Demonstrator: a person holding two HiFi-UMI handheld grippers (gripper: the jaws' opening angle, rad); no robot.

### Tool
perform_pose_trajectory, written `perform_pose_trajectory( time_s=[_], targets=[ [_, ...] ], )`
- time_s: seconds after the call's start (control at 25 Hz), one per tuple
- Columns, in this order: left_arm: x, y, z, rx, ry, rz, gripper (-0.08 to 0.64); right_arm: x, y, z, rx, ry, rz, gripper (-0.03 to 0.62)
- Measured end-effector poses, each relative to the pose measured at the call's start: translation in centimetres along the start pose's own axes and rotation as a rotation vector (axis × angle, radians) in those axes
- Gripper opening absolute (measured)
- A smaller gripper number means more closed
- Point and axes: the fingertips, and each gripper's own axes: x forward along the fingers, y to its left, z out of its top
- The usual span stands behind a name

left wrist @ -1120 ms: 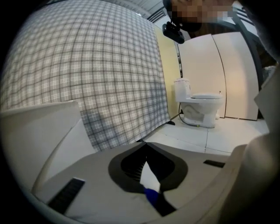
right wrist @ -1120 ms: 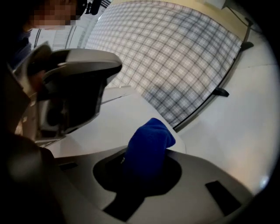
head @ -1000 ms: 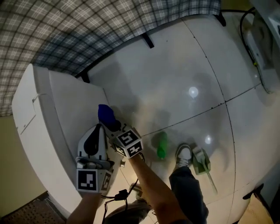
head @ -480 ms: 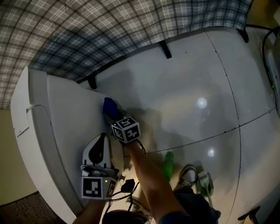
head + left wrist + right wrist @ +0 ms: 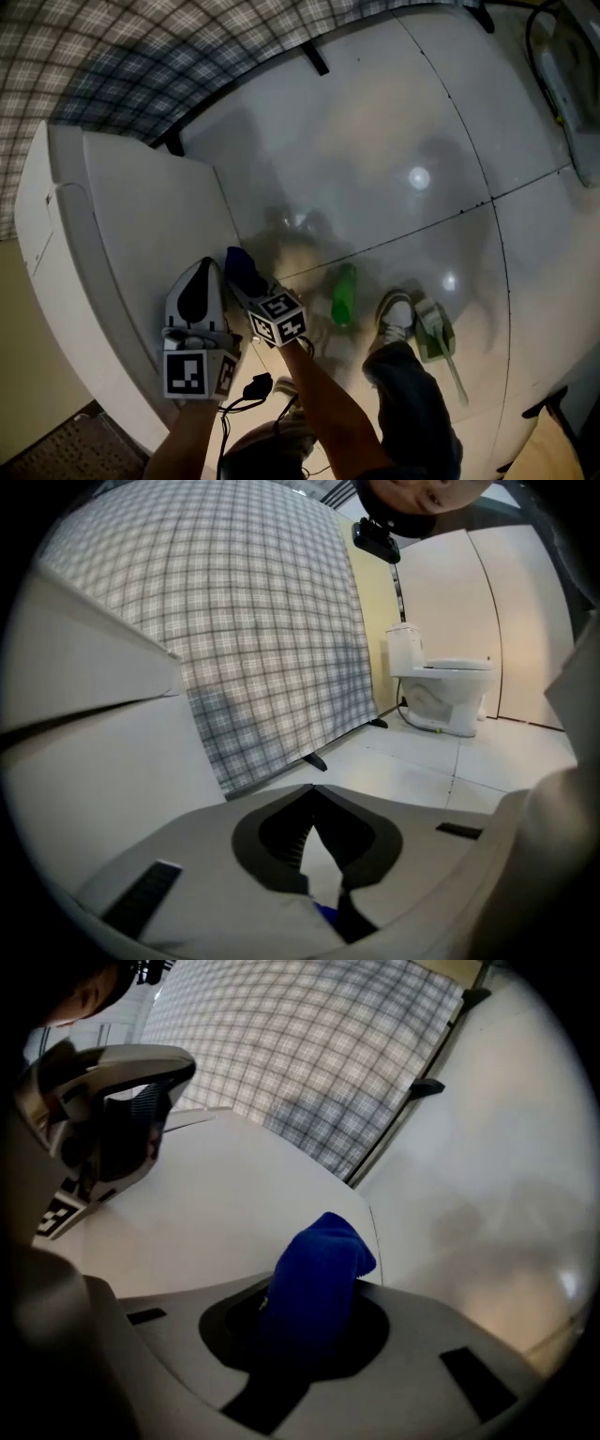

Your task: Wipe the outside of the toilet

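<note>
Just beside the white panel (image 5: 141, 216), blue cloth (image 5: 317, 1269) clamped in right tool (image 5: 247, 279); left tool (image 5: 312, 797) closed.

We find the head view dim and greyish; two small white glare spots (image 5: 417, 176) sit on the glossy floor (image 5: 375, 112), so light falls from above; soft, smeared shadows spread over the tiles around the person's shoe (image 5: 394, 328); the straight tile joints bow toward the edges; the left gripper view is brighter and evenly lit, yet black at its corners and soft in the nearest foreground; the right gripper view is dimmer, the blue cloth (image 5: 314, 1279) dark at its base, with a pale sheen on the floor low at the right.
</note>
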Motion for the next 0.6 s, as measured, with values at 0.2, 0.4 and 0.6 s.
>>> perform_pose_trajectory(
  time_s=[0.2, 0.4, 0.6],
  targets=[
    [-3.3, -4.2, 0.3, 0.009, -0.016, -0.116, 0.006, -6.8, 3.7, -6.4, 0.019, 0.006, -0.067, 0.067],
    [-6.7, -7.4, 1.1, 0.028, -0.054, -0.224, 0.006, -9.8, 7.2, -9.1, -0.004, -0.003, -0.108, 0.067],
    [-12.3, -9.1, 5.4, 0.042, -0.164, -0.336, 0.006, -13.6, 11.8, -3.6, -0.103, -0.157, -0.189, 0.067]
  ],
)
